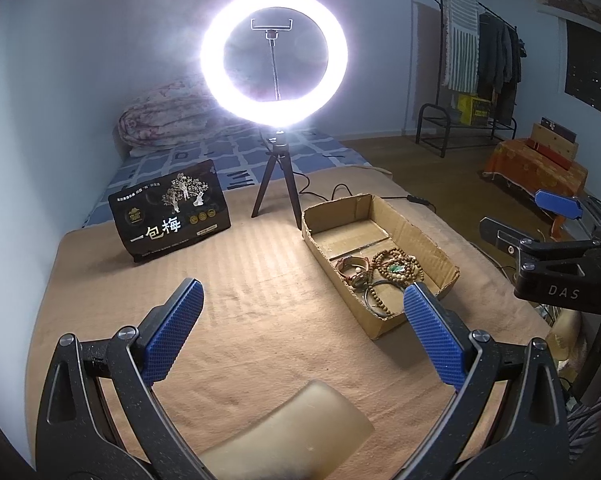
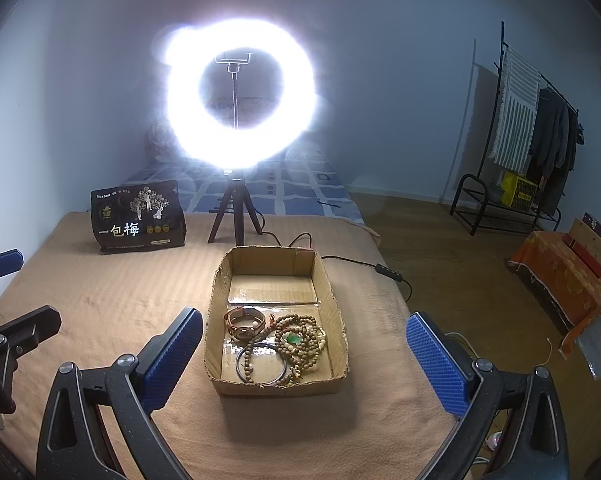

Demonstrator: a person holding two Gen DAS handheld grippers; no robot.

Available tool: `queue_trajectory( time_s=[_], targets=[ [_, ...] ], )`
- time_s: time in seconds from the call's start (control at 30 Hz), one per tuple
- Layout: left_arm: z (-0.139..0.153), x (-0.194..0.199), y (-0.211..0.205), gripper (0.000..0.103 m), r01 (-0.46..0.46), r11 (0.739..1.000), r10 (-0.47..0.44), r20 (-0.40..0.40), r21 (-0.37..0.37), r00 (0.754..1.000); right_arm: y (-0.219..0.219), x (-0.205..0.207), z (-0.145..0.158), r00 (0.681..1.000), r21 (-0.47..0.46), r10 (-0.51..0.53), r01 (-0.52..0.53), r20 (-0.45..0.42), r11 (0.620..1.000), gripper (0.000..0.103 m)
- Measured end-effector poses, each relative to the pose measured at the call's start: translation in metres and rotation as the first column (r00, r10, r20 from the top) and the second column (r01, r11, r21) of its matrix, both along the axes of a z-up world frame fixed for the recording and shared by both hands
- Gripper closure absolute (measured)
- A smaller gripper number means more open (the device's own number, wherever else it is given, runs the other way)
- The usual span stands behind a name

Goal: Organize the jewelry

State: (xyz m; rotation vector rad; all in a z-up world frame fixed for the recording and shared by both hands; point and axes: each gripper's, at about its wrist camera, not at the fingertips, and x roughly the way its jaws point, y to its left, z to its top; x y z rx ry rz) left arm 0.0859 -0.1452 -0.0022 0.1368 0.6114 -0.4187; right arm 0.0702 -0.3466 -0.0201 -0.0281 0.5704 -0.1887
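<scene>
An open cardboard box [image 2: 220, 308] stands on the tan blanket; it also shows in the left wrist view [image 1: 420, 236]. Inside lie wooden bead strands [image 2: 304, 344] with a green pendant [image 2: 291, 338], a watch with a brown strap [image 2: 242, 322] and a dark bangle [image 2: 260, 364]. The beads show in the left wrist view too [image 1: 398, 266]. My right gripper [image 2: 304, 350] is open and empty, its blue pads either side of the box's near end. My left gripper [image 1: 302, 326] is open and empty over the blanket, left of the box.
A lit ring light on a small tripod [image 2: 234, 216] stands behind the box, its cable [image 2: 380, 268] running right. A black snack bag [image 2: 138, 216] stands at the back left. A pale smooth object [image 1: 300, 424] lies near the left gripper. The blanket edge drops to wooden floor at right.
</scene>
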Motion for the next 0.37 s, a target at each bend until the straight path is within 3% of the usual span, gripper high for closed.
queue_trajectory(
  time_s=[0.37],
  targets=[
    [-0.0016,-0.0005,0.0026,0.001,-0.007,1.000,0.007,0.007,-0.001,1.000,-0.0016,-0.0016,-0.0028,1.000,-0.004,0.000,0.000,-0.006,1.000,0.000]
  ],
)
